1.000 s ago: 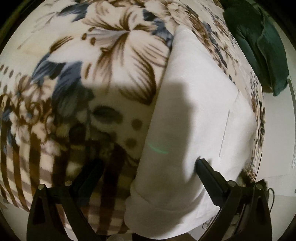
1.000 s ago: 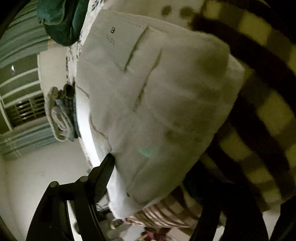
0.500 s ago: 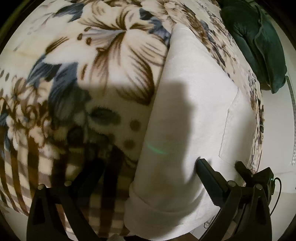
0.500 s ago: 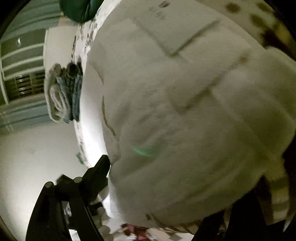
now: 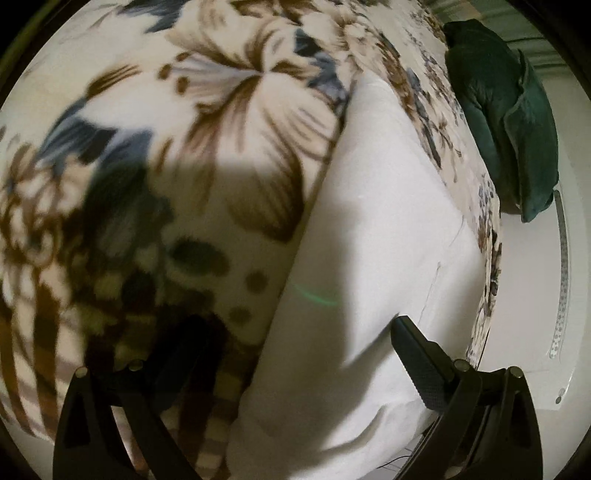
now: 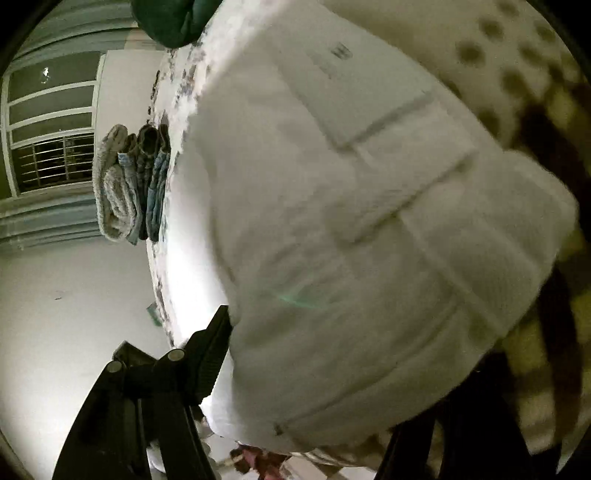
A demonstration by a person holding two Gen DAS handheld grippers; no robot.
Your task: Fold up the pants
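The white pants (image 5: 373, 229) lie folded lengthwise on a floral blanket (image 5: 192, 122). My left gripper (image 5: 295, 343) is open, its fingers straddling the near hem end of the pants, just above it. In the right wrist view the waist end of the pants (image 6: 369, 229), with pocket seams and a small label, fills the frame. My right gripper (image 6: 325, 373) is open; its left finger (image 6: 210, 350) sits at the pants' left edge and its right finger is dark and mostly hidden.
A dark green cushion (image 5: 506, 122) lies at the far right of the bed and shows at the top of the right wrist view (image 6: 170, 18). A stack of folded clothes (image 6: 129, 184) stands at the bed edge. White floor (image 6: 66, 314) lies beyond.
My right gripper has moved in over the waist end, so the pants fill its view. My left gripper has shifted only slightly. The right gripper is gone from the left wrist view.
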